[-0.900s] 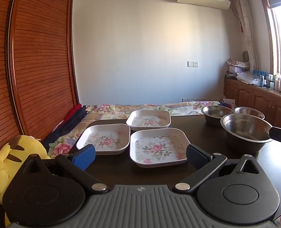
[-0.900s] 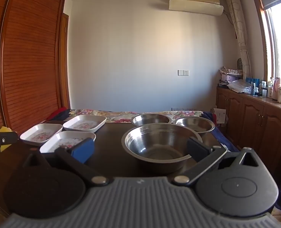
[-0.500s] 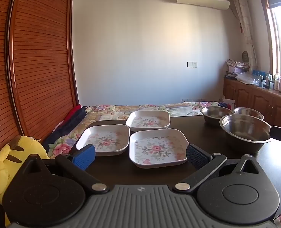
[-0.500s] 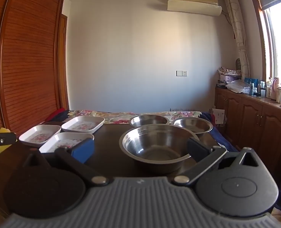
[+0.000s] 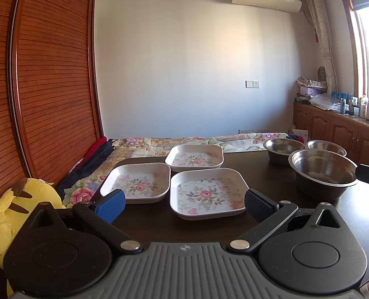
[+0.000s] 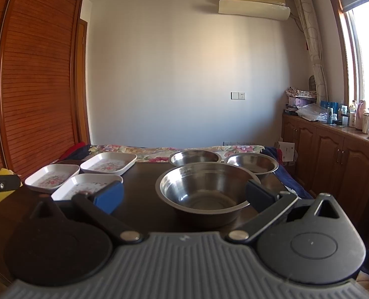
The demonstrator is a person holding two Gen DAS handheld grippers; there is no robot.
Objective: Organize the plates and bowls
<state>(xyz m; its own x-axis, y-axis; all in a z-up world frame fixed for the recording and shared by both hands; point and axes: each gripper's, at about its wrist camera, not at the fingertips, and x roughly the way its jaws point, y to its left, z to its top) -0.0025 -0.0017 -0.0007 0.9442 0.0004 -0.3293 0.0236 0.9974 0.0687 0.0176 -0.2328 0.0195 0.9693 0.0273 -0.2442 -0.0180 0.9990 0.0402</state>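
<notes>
With nothing stacked yet, the left gripper (image 5: 183,205) and right gripper (image 6: 184,194), jaws apart and empty, face the nearest plate (image 5: 206,194) and the large bowl (image 6: 204,189) at frame centre, a grasp likely next.

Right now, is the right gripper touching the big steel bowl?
Apart. In the right wrist view the right gripper hangs open short of the big bowl, and dark table shows between the blue finger and the bowl.

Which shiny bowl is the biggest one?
The front steel bowl, closest to the right tongs. It looks wider than the two bowls behind it, though being nearer helps.
</notes>
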